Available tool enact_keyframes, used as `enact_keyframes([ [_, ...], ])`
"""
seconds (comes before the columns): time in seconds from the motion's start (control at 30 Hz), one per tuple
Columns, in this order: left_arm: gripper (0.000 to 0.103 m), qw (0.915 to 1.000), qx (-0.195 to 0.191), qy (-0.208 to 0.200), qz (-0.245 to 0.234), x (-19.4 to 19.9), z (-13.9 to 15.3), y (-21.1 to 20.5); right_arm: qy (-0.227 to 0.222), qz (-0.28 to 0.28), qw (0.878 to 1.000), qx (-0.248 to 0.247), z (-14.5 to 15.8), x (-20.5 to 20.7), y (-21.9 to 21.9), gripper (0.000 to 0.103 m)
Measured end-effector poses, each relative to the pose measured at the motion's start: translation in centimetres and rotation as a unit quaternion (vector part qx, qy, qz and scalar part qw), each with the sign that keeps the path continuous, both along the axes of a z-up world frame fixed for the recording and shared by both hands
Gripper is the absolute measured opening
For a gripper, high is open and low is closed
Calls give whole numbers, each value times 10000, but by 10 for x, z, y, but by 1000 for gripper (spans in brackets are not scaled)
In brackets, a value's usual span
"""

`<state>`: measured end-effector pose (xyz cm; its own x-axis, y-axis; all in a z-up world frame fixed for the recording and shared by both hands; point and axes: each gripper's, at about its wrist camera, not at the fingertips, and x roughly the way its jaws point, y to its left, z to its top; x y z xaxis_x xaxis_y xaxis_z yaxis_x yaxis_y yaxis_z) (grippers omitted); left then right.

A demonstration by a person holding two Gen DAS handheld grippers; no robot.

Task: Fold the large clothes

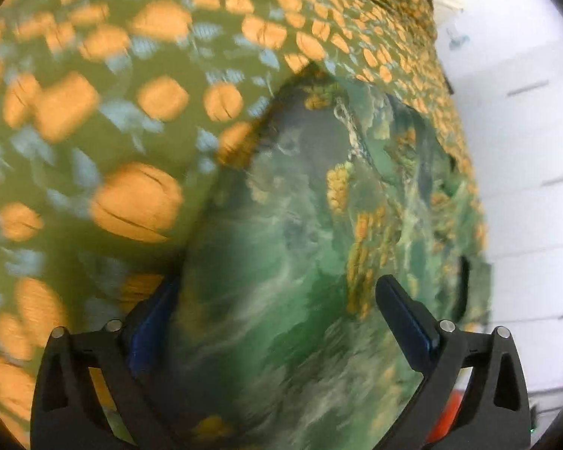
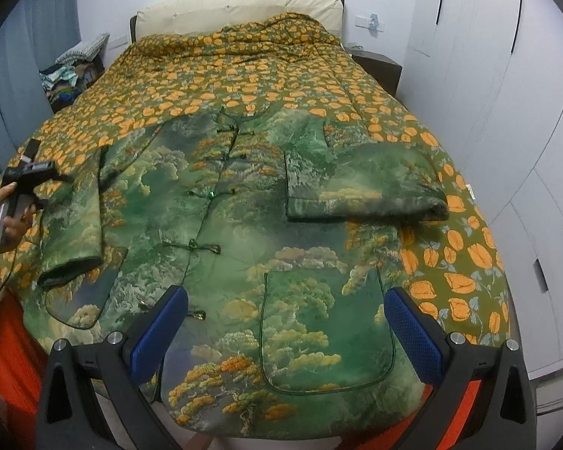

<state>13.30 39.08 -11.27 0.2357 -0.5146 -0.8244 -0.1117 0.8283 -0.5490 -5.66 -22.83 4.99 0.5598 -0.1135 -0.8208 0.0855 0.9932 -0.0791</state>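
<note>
A large green padded jacket [image 2: 244, 232] with tree and cloud print lies front-up on the bed, knot buttons down its middle. Its right sleeve [image 2: 360, 183] is folded across the chest. Its left sleeve [image 2: 75, 232] lies along the left side. My right gripper [image 2: 285, 322] is open and empty, above the jacket's hem near a patch pocket [image 2: 326, 322]. My left gripper [image 1: 277, 311] is open, its fingers either side of the left sleeve [image 1: 289, 225], close up and blurred. It also shows in the right wrist view [image 2: 28, 172], hand-held at the bed's left edge.
The bed carries an olive quilt with orange fruit print [image 2: 244, 75], bunched at the cream headboard [image 2: 240, 7]. A pile of clothes [image 2: 71, 75] sits at far left. White wardrobe doors [image 2: 506, 112] line the right. A dark bedside table [image 2: 379, 63] stands by the headboard.
</note>
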Motion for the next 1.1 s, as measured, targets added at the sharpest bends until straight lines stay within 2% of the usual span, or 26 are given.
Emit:
enact_keyframes([
  [0.03, 70, 9995, 306, 3, -6, 3, -1, -13, 41, -8, 10000, -14, -2, 1, 0, 103],
  [0.07, 29, 9960, 889, 65, -23, -4, 2, -15, 91, -26, 9999, -38, -4, 3, 0, 103],
  [0.1, 27, 9938, 1110, 94, 43, 2, -1, -25, 129, -39, 9999, -55, -6, 5, -1, 103],
  [0.13, 18, 9907, 1348, -21, 176, -4, 11, -20, 153, -45, 9998, -70, -7, 6, 0, 103],
  [0.17, 16, 9868, 1595, -151, 218, -7, 21, -19, 167, -44, 9998, -86, -7, 8, 1, 103],
  [0.2, 15, 9788, 1993, -395, 271, -10, 38, -15, 160, -18, 9998, -119, -6, 12, 3, 103],
  [0.27, 14, 9651, 2469, -740, 463, -11, 66, -3, 123, 52, 9997, -185, -4, 14, 8, 103],
  [0.3, 14, 9611, 2590, -794, 545, -10, 69, 9, 91, 113, 9996, -222, -2, 16, 12, 103],
  [0.4, 14, 9409, 3178, -902, 753, -2, 88, 35, 44, 211, 9995, -246, 1, 18, 19, 103],
  [0.5, 14, 9278, 3503, -932, 888, 7, 90, 54, 33, 267, 9993, -253, 2, 18, 25, 103],
  [0.6, 14, 9137, 3849, -1020, 817, 28, 74, 30, 50, 275, 9992, -290, 1, 19, 28, 103],
  [0.63, 17, 9148, 3837, -1018, 750, 28, 71, 27, 73, 275, 9992, -281, -1, 21, 29, 103],
  [0.7, 28, 9200, 3743, -936, 686, 38, 57, 19, 93, 297, 9992, -262, -3, 22, 31, 103],
  [0.77, 51, 9245, 3658, -819, 694, 30, 55, 18, 73, 336, 9992, -201, -3, 25, 30, 103],
  [0.87, 73, 9247, 3588, -948, 852, -1, 66, 22, -8, 220, 9994, -252, -2, 25, 23, 103],
  [1.0, 81, 9216, 3482, -1404, 979, -52, 94, 13, -104, -53, 9991, -402, -3, 27, 3, 103],
  [1.1, 93, 9314, 3070, -1755, 865, -90, 111, -11, -84, -182, 9990, -412, -11, 30, -7, 103],
])
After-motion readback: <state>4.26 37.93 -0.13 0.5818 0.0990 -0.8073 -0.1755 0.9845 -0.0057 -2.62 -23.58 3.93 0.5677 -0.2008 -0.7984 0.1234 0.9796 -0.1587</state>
